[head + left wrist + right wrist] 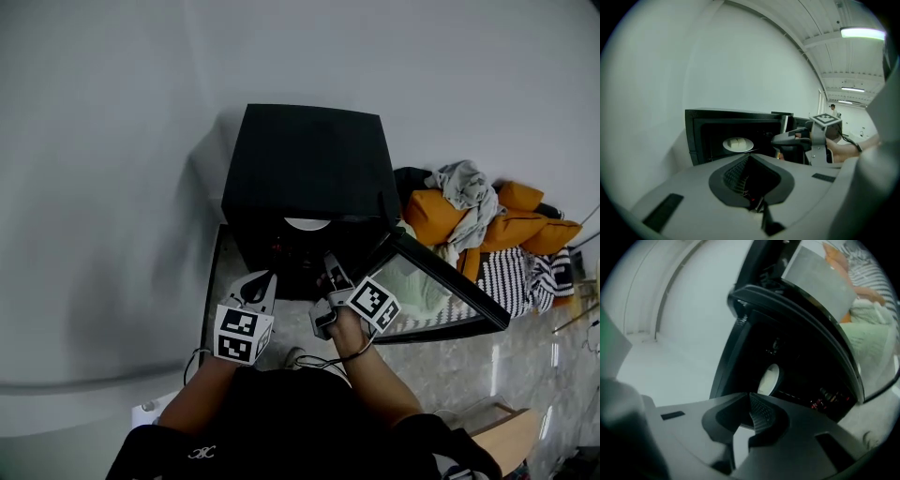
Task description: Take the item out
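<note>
jaws together and empty, left gripper (262, 281) and right gripper (333, 268) level at open microwave (309, 159)

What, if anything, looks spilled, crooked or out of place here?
Nothing looks spilled or damaged. The plate sits level inside the oven, whose door stands open. The only untidy spot is the clothes heap on the floor to the oven's right in the head view.
</note>
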### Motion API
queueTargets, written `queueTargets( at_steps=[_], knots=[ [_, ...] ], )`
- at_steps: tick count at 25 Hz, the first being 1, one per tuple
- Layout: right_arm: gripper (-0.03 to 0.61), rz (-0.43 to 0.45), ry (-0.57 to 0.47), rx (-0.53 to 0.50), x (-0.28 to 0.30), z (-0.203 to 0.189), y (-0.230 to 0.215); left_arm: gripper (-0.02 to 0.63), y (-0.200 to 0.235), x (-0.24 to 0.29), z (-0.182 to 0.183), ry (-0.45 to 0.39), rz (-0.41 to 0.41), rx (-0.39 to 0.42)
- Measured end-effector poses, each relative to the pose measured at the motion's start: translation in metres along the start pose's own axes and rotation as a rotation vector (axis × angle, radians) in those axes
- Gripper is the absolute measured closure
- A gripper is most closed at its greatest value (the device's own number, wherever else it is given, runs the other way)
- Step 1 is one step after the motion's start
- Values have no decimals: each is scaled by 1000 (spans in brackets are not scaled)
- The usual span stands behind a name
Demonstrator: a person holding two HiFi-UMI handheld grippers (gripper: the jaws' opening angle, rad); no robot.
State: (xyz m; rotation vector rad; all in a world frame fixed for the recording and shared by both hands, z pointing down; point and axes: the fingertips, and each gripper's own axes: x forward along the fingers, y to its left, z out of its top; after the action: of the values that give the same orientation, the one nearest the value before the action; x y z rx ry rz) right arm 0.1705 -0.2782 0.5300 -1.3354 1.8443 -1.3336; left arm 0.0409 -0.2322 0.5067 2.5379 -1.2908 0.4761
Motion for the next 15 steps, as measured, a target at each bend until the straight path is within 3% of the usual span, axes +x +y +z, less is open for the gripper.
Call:
queueTargets(
  at_steps=[7, 11, 15],
  knots=[
    [569, -56, -48, 327, 22, 2, -35, 614, 12, 5, 9, -10, -40, 33],
    [566, -75, -58, 379, 37, -3, -41, 614, 19, 4, 10, -1, -68, 16],
    [480, -75, -81, 410, 54, -5, -49, 614, 28, 3, 12, -7, -77, 15]
  ],
)
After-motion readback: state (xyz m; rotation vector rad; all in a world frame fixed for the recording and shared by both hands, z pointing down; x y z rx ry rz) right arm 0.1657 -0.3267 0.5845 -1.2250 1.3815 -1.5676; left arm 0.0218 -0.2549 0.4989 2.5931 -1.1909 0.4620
